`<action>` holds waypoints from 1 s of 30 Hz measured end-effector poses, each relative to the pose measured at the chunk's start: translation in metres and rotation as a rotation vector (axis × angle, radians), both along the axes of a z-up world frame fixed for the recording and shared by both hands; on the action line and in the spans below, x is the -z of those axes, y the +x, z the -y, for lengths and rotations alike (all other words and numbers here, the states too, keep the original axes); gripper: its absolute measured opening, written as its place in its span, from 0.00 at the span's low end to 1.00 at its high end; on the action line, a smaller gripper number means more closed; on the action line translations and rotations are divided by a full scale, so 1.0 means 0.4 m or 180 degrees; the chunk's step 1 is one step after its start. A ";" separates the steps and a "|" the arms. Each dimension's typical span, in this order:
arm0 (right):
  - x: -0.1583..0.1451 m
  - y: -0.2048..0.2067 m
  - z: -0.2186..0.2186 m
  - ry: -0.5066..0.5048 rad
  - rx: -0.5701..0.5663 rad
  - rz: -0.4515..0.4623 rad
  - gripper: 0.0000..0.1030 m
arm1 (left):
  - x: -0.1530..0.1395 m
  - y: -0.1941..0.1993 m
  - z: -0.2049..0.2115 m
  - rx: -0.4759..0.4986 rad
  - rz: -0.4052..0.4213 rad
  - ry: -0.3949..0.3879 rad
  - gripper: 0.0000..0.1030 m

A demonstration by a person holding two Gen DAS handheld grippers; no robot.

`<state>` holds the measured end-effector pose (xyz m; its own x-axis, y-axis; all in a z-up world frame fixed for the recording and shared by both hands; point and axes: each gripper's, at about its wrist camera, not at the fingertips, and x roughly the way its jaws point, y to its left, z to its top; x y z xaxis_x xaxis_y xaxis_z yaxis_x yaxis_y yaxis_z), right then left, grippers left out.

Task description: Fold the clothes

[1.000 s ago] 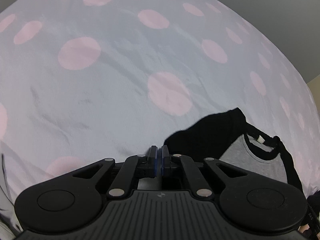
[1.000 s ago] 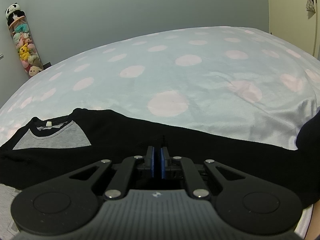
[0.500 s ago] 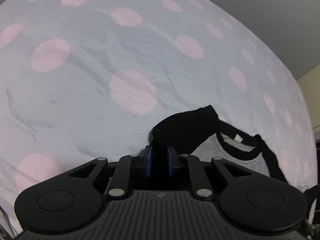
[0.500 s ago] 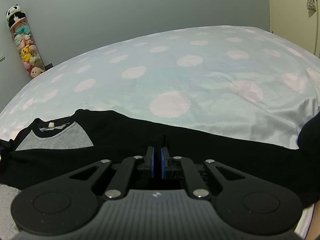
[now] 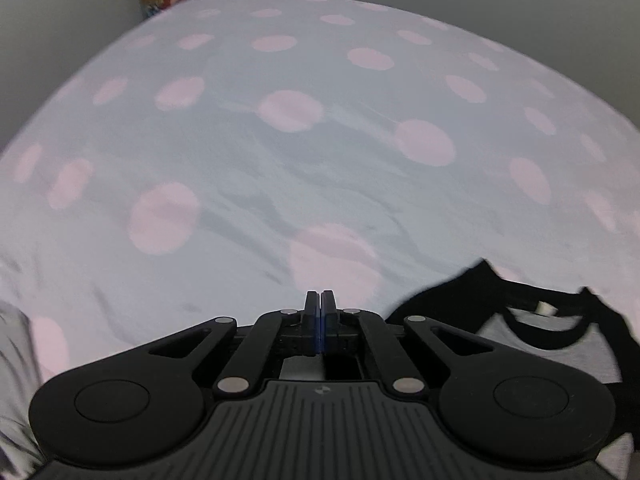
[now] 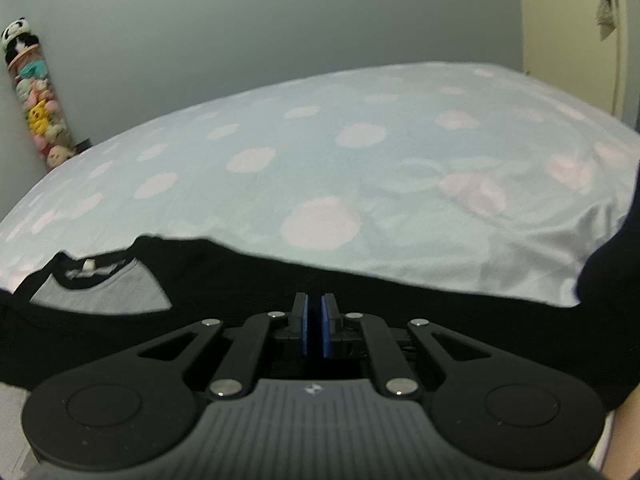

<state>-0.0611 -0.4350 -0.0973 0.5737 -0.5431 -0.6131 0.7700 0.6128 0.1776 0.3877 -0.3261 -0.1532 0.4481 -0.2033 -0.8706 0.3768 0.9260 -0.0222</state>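
The left hand-held gripper [image 5: 320, 300] has its blue-padded fingers pressed together with nothing between them; its tips point out over bare bedding. The right hand-held gripper [image 6: 314, 304] shows a narrow slit between its pads. Black cloth lies right around and behind its tips, but whether any of it is pinched I cannot tell.

The task's thing is a black long-sleeved cotton shirt with a grey front panel and black neckband [image 6: 224, 276]. It lies flat on the bed, along the near edge of the pale blue bedspread with pink dots [image 6: 320, 152]. Taking the shirt's collar [image 5: 544, 320] as the landmark: the left hand-held gripper sits to the collar's left, just off the shoulder edge, while the right hand-held gripper sits to the collar's right, over the black body or sleeve. The shirt's long axis runs side to side across both views, so the collar end is nearer the left hand and the rest nearer the right.

A small white tag [image 5: 546, 309] sits inside the neckband; no writing on it can be read. A column of soft toys [image 6: 38, 104] stands against the wall beyond the collar end.

A dark mass [image 6: 616, 264] rises at the far right; what it is cannot be told.
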 end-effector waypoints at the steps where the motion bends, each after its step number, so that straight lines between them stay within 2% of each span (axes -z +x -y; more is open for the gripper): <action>1: -0.003 -0.003 0.002 -0.0022 0.0028 0.0007 0.06 | 0.003 0.003 -0.001 -0.0010 0.0004 -0.0006 0.00; 9: -0.017 -0.037 0.028 0.0042 0.0180 0.0200 0.13 | 0.024 -0.027 -0.035 -0.0001 -0.0036 -0.0098 0.00; 11: -0.025 -0.051 0.034 0.0050 0.0243 0.0252 0.23 | 0.029 -0.039 -0.047 0.0006 -0.0052 -0.0120 0.01; 13: -0.031 -0.070 0.045 0.0089 0.0313 0.0328 0.28 | 0.034 -0.050 -0.058 0.0012 -0.0068 -0.0142 0.05; 16: -0.032 -0.096 0.058 0.0206 0.0389 0.0415 0.32 | 0.036 -0.112 -0.075 0.0209 -0.0047 -0.0158 0.14; 19: -0.028 -0.100 0.059 0.0316 0.0313 0.0496 0.33 | 0.040 -0.160 -0.096 0.0312 -0.0119 -0.0244 0.19; 21: -0.027 -0.093 0.054 0.0348 0.0212 0.0536 0.33 | 0.043 -0.188 -0.107 0.0360 -0.0173 -0.0297 0.26; 24: -0.016 -0.069 0.045 0.0366 0.0055 0.0529 0.33 | 0.046 -0.227 -0.127 0.0402 -0.0216 -0.0357 0.28; 28: -0.004 -0.046 0.035 0.0398 -0.0031 0.0476 0.33 | 0.031 -0.262 -0.157 0.0508 -0.0124 -0.0450 0.31; 30: -0.005 -0.044 0.032 0.0397 -0.0057 0.0475 0.33 | 0.022 -0.281 -0.165 0.0620 -0.0079 -0.0441 0.41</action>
<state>-0.0787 -0.4477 -0.0952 0.6722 -0.4571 -0.5824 0.7185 0.5925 0.3643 0.2752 -0.2601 -0.1621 0.3675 -0.4019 -0.8387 0.5457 0.8234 -0.1555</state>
